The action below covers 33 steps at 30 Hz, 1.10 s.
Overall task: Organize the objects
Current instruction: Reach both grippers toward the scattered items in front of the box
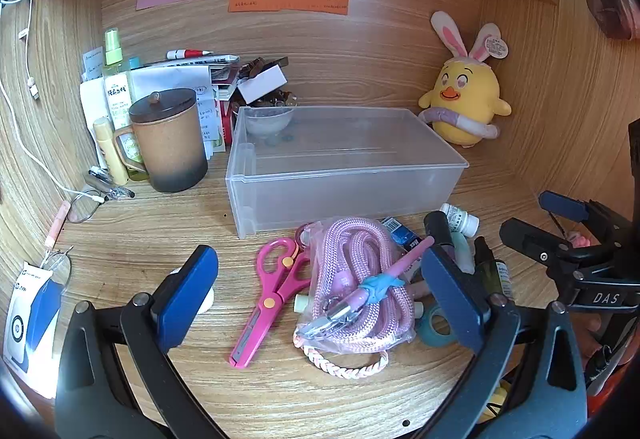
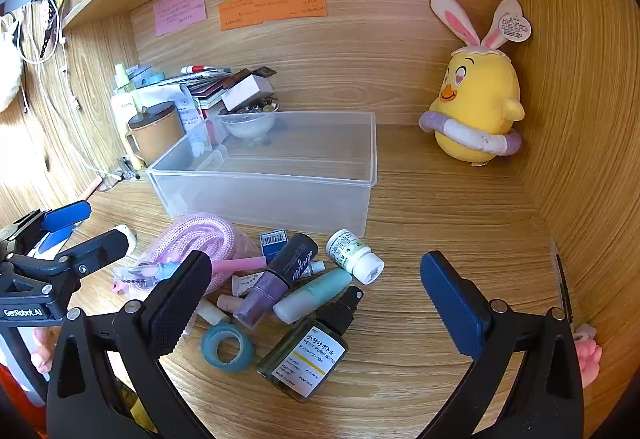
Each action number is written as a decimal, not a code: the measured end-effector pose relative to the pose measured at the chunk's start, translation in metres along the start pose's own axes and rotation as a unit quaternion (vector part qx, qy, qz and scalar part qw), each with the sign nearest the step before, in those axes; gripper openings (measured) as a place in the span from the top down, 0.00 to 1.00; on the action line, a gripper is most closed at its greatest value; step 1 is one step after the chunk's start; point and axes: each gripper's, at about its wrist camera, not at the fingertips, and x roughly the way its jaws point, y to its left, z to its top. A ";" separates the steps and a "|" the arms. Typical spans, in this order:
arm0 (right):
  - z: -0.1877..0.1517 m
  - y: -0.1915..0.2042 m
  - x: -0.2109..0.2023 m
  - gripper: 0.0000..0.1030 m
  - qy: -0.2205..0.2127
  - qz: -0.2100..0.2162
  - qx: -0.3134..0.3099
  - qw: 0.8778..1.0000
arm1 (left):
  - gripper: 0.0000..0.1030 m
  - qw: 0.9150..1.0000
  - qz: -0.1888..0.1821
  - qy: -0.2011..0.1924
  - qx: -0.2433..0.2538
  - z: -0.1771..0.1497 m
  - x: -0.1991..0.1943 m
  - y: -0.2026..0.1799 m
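Plainly nothing is sorted yet: the clear bin (image 1: 344, 163) sits near the back of the table (image 1: 140, 239), open side up and seemingly bare inside, its long side running left to right, with a loose heap of small things just in front of it. Both tools are spread wide and hold nothing. The left tool (image 1: 320, 299) hovers over the heap's left half, straddling the bagged pink rope (image 1: 356, 291); the right tool (image 2: 316, 303) hovers over the right half, above the bottles.

My guess is the step in hand is picking a first item for the bin. Doing it well means taking whatever lies on top and free, closing across its narrow width, not along its length.

By size: the rope bag is soft and bulky, lying front to back, with a pink pen (image 1: 384, 277) resting across it, so a grab there may drag the pen along. The pink scissors (image 1: 272, 291) lie clear to its left, handles toward the bin, closed tips toward the near edge. The dark pump bottle (image 2: 308, 355) lies on its side, nozzle toward the bin. The white pill bottle (image 2: 354, 255) lies slanted, cap pointing near-right. The teal tape roll (image 2: 227, 347) lies flat.
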 end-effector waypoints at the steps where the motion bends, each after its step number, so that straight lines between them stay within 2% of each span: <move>1: 0.000 0.000 0.000 0.00 0.000 0.000 0.000 1.000 | 0.00 1.000 0.000 0.000 0.000 0.000 0.000 0.000; 33: -0.002 0.008 0.003 0.00 0.007 0.007 -0.009 1.000 | 0.00 1.000 0.002 -0.002 -0.003 0.000 0.000 0.002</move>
